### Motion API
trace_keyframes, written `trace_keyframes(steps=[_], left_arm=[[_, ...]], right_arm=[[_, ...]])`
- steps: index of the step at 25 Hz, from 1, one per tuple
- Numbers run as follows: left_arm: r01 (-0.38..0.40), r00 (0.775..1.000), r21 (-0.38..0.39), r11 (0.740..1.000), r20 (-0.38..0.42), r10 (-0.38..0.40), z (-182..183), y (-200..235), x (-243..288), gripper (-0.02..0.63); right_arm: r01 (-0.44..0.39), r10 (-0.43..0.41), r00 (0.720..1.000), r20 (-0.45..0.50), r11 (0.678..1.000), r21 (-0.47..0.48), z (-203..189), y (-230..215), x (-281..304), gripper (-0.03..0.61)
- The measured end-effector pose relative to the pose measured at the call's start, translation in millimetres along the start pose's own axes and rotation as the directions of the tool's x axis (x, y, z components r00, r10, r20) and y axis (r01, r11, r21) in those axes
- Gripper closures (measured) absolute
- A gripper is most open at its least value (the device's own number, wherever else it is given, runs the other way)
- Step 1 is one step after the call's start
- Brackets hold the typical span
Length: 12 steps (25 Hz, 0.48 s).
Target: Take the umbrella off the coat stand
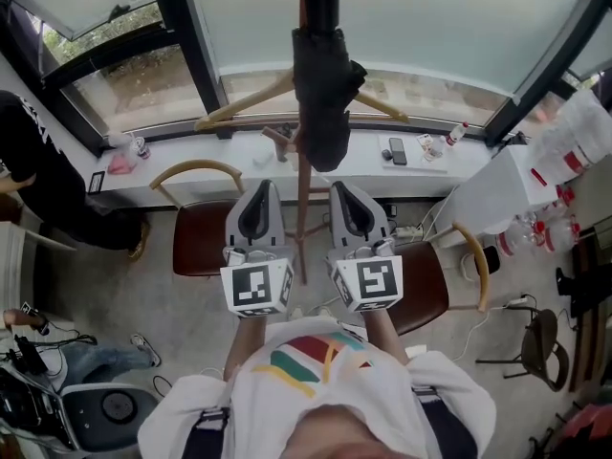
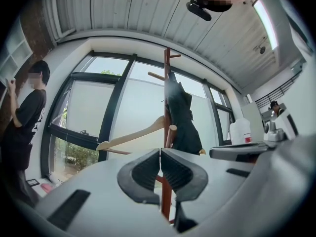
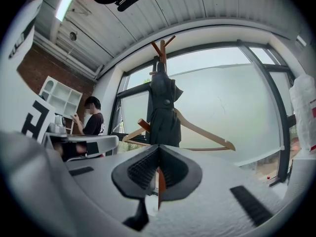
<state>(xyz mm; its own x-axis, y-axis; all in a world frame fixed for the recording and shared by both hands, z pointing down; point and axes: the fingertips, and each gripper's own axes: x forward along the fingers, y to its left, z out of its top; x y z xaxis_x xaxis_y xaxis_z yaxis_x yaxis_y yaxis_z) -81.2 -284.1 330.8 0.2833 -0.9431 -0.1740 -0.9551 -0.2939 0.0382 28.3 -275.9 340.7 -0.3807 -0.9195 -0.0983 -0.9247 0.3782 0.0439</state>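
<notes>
A folded black umbrella (image 1: 322, 94) hangs from the top of a brown wooden coat stand (image 1: 302, 208). In the left gripper view the umbrella (image 2: 181, 120) hangs on the stand (image 2: 167, 73) straight ahead. In the right gripper view the umbrella (image 3: 163, 112) hangs ahead at the middle. My left gripper (image 1: 260, 187) and right gripper (image 1: 344, 187) sit side by side just short of the stand, below the umbrella. Both are shut, pads together, with nothing between them. Neither touches the umbrella.
A wooden hanger (image 1: 251, 100) hangs on the stand behind the umbrella. Two red-seated chairs (image 1: 196, 237) (image 1: 430, 285) flank the stand's base. A white windowsill (image 1: 239, 161) holds small items and a phone (image 1: 397, 150). A person in black (image 1: 29, 161) stands at the left. Large plastic jugs (image 1: 574, 142) are at right.
</notes>
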Motion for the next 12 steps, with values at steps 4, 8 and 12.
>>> trace_keyframes(steps=[4, 8, 12], left_arm=[[-0.004, 1.0, 0.011, 1.0, 0.0, 0.004, 0.9, -4.4, -1.2, 0.607], [-0.01, 1.0, 0.016, 1.0, -0.003, 0.01, 0.2, -6.5, -1.8, 0.606], [-0.018, 1.0, 0.025, 1.0, -0.007, 0.018, -2.1, -5.8, -5.3, 0.606]], right_arm=[[-0.016, 0.016, 1.0, 0.0, 1.0, 0.021, 0.5, -2.8, -1.5, 0.578], [-0.042, 0.042, 0.999, -0.007, 0.999, 0.032, -3.0, -0.4, -1.7, 0.578], [-0.059, 0.06, 0.998, -0.012, 0.997, 0.051, -5.9, 1.2, -2.6, 0.578]])
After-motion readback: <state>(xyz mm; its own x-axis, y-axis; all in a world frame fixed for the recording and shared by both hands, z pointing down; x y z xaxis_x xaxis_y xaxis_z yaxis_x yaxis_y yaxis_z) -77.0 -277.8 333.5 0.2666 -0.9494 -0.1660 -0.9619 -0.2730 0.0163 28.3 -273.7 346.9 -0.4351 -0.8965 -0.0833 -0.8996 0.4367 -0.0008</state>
